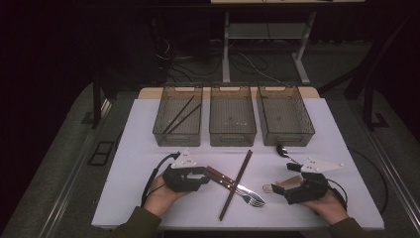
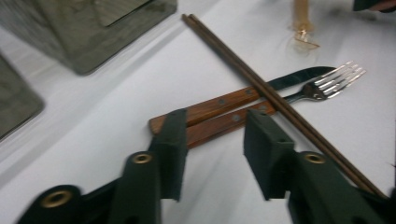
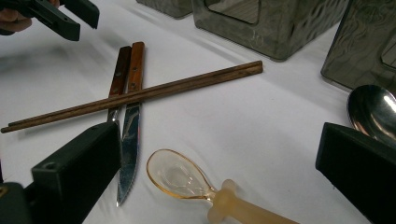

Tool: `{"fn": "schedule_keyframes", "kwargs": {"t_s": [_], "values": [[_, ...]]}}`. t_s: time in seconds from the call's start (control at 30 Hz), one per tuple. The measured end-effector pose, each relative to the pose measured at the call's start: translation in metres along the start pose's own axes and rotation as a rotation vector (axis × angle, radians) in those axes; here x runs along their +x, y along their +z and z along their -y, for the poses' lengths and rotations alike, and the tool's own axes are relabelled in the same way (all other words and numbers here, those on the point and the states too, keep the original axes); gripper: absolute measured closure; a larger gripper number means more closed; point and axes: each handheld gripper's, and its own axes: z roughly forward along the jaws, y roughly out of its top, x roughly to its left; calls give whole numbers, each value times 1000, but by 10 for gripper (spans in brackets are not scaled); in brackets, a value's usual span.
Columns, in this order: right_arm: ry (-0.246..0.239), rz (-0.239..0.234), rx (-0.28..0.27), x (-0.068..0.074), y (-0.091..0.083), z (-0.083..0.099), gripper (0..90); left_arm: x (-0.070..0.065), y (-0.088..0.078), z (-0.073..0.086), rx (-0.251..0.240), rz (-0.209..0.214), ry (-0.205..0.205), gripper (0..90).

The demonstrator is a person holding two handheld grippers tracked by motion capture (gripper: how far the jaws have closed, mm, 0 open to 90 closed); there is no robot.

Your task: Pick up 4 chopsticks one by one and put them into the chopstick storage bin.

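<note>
Your left hand-held gripper (image 2: 212,154), jaws apart, straddles the knife handle (image 2: 205,108) and fork handle (image 2: 224,126); clamp one only, clear of the chopsticks (image 2: 261,84).

The room is dark. A white worktop (image 1: 148,198) stands on grey carpeted floor (image 1: 64,148). Behind it, a pale metal table frame (image 1: 267,34) rises over loose cables (image 1: 188,64) on the floor.

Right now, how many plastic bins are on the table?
3, in a row along the far edge: the left bin holds two dark sticks, the middle bin and right bin look empty.
</note>
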Motion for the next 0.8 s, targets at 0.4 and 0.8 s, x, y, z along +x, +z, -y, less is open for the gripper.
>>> {"fn": "schedule_keyframes", "kwargs": {"t_s": [0.4, 0.8], "values": [[-5, -2, 1, 1, 1, 0, 2, -23, 14, -9, 17, 97, 51, 899], [-3, -1, 3, 1, 1, 0, 2, -46, 34, -14, 37, 193, 74, 899]]}}
